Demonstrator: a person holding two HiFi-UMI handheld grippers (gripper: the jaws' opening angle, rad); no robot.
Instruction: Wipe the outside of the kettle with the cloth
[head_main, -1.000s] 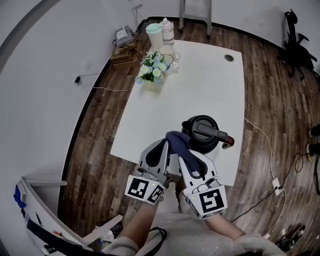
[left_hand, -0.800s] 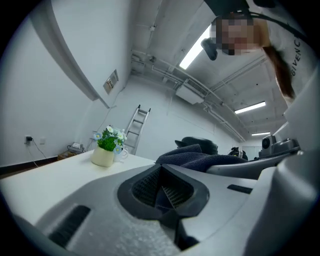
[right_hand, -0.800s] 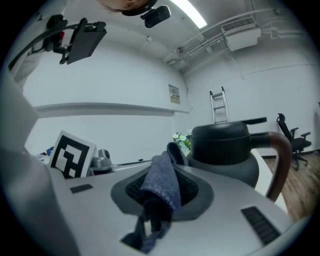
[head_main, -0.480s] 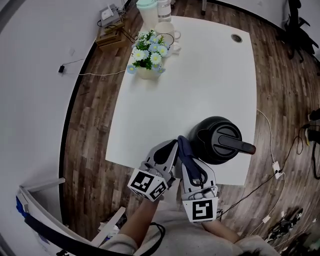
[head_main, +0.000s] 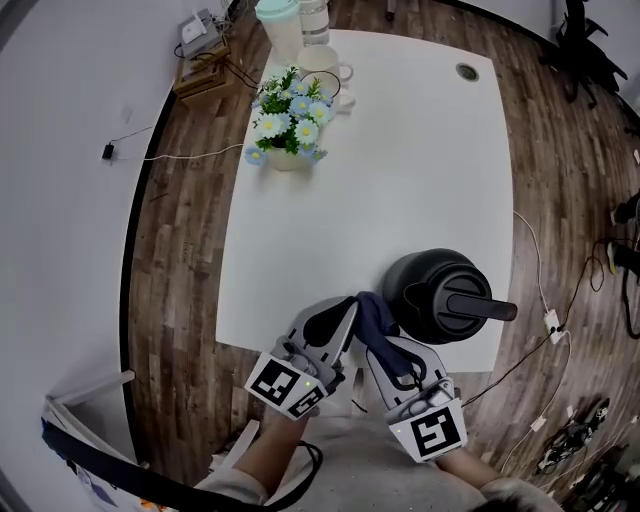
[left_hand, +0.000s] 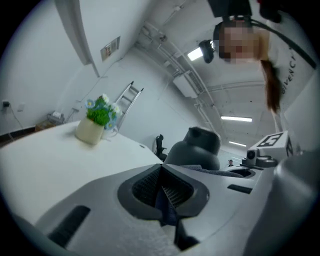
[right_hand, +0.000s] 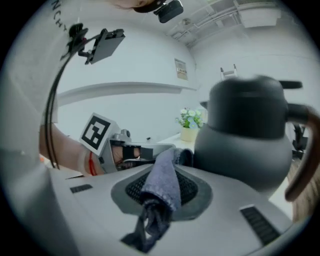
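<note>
A black round-bodied kettle with a straight handle across its lid stands on the white rectangular tabletop. It is in the lower right of the head view, close to the tabletop's near edge. Just left of it, a dark blue cloth runs between the two tools, which meet at the bottom centre of that frame.

The left tool is clenched on one end of the cloth. In the left gripper view only a thin dark blue sliver shows between its closed jaws, with the kettle beyond them at centre right.

The right tool is clenched on the other end. In the right gripper view a thick bunched fold rises from its jaws, and the kettle fills the upper right.

The cloth lies close against the kettle's left side; actual contact cannot be told.

A white pot of pale blue and white flowers stands on the tabletop at the upper left of the head view.
</note>
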